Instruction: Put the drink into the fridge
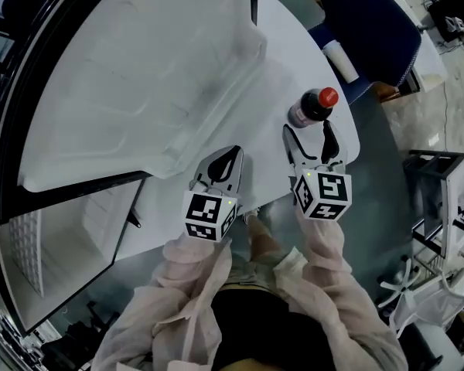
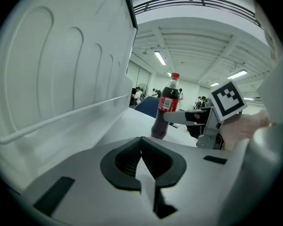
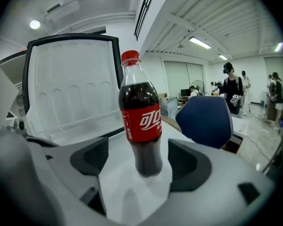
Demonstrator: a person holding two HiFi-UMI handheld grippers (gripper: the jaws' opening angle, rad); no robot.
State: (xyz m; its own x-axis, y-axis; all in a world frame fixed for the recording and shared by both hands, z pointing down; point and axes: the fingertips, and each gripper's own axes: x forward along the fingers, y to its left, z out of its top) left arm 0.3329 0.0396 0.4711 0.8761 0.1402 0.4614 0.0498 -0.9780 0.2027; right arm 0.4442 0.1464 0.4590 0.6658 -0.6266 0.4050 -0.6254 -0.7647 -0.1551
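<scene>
Jaws: right gripper (image 1: pixel 309 139) spread apart around upright cola bottle (image 3: pixel 140 121), red cap, red label; left gripper (image 2: pixel 142 160) closed, empty.

Pale pink sleeves (image 1: pixel 325 263); white grippers (image 1: pixel 230 157) (image 1: pixel 307 133), black pads (image 3: pixel 189 165), square-marker cubes (image 1: pixel 322 196).

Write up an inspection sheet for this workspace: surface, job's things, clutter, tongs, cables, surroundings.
Surface: white table, the bottle stands on it.
Job's things: cola bottle upright, red cap on; fridge door open.
Clutter: nothing seen on the table.
Tongs: right tongs open, bottle between the jaws, pads not touching it; left tongs shut, empty.
Cables: nothing seen.
Surroundings: blue chair beyond the table; people standing farther back in the room.
</scene>
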